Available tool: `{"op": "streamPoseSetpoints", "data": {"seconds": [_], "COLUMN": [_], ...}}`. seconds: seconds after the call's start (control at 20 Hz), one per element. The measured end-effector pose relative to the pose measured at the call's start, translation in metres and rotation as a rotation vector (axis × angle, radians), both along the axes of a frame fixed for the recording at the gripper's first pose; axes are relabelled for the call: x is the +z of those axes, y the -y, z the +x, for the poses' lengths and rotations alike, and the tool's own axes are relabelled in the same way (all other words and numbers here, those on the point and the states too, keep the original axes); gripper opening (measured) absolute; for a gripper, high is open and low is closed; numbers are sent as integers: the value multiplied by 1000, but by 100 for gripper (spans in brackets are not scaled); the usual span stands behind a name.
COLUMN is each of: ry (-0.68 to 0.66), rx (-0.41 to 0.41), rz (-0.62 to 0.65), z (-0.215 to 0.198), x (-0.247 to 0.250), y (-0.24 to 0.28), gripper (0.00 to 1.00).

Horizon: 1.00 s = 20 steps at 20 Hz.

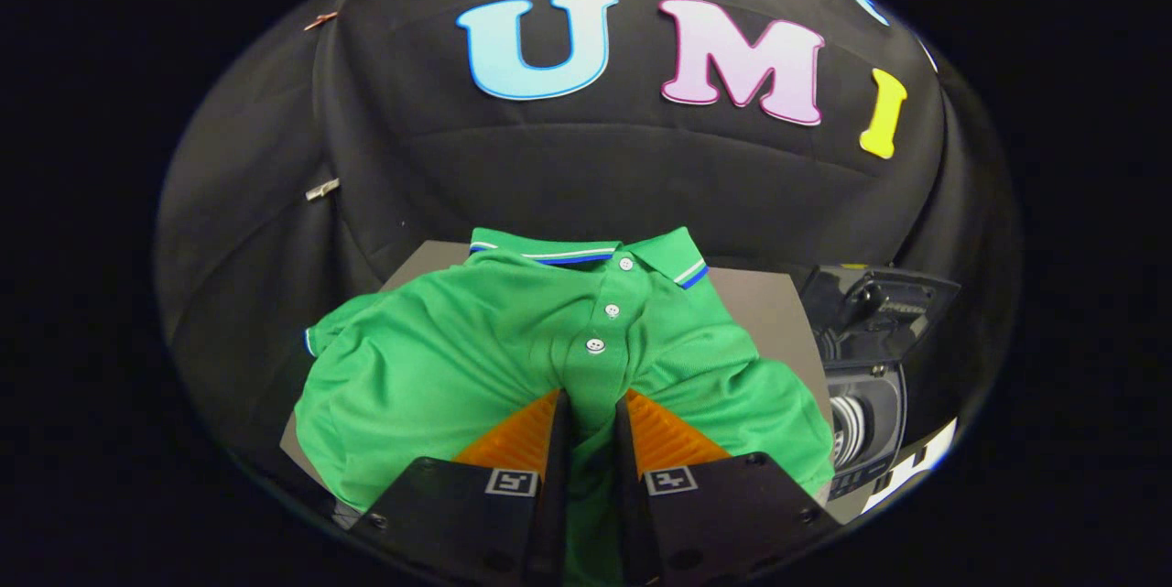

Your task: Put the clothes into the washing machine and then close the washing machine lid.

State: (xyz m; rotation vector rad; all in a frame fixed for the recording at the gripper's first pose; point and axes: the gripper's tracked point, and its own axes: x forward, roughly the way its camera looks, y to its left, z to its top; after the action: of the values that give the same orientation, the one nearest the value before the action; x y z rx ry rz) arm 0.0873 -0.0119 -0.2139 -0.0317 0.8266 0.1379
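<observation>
Since the green polo shirt (513,358) is spread flat over most of the grey table (765,303), it works as the landmark here: its left sleeve bunches out toward the left side of the table, probably just from how it was laid down, collar pointing away toward the black cloth wall. Over the shirt's middle, below the lowest button, the gripper (591,418) has its fingers drawn in narrow with a fold of the placket pinched between them, so it looks clamped on the cloth, ready for a lift. To the right of the shirt, just off the table, sits the washing machine (865,418) with its lid (874,298) tipped up, so the drum's open for loading.
</observation>
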Motion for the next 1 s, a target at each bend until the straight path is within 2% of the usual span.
{"op": "streamPoseSetpoints", "data": {"seconds": [0.15, 0.6, 0.8, 1.0], "ry": [-2, 19, 81, 118], "rx": [13, 13, 50, 86], "rz": [-34, 80, 48, 77], "z": [-3, -14, -16, -21], "x": [1, 37, 60, 74], "y": [4, 11, 28, 41], "gripper": [5, 5, 5, 5]}}
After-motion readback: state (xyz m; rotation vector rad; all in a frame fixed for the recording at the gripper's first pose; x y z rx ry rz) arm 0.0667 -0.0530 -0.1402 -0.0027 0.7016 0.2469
